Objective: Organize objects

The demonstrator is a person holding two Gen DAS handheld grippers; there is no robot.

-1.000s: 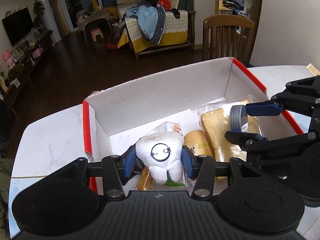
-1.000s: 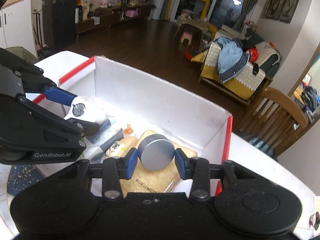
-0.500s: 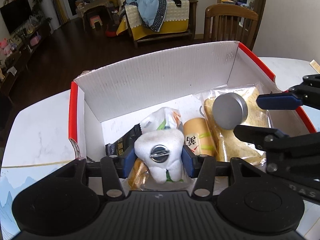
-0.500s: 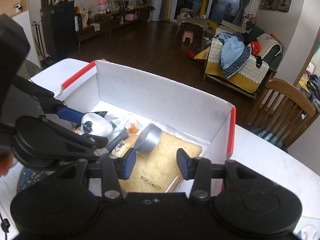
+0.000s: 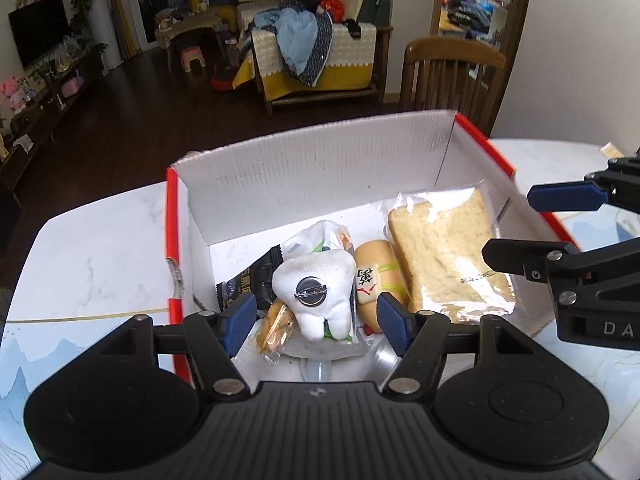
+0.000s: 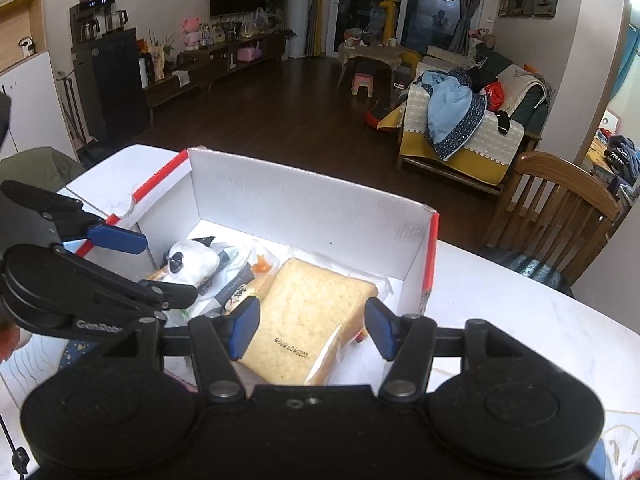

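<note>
Both the left gripper [image 5: 314,322] and right gripper [image 6: 310,328] had just been opened and held nothing; the tooth plush [image 5: 316,286] lay released in the box [image 5: 312,168]. Withdrawal for further objects was likely called for.

Dim indoor light, bright glare on white box [image 5: 320,168] floor; fisheye bending at edges, dark corners, slight blur

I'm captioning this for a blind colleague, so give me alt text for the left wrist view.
The open left gripper hovers over a white tooth-shaped plush lying free in a red-edged cardboard box, beside wrapped bread and snack packets. The right gripper, also open, reaches in from the right.
</note>
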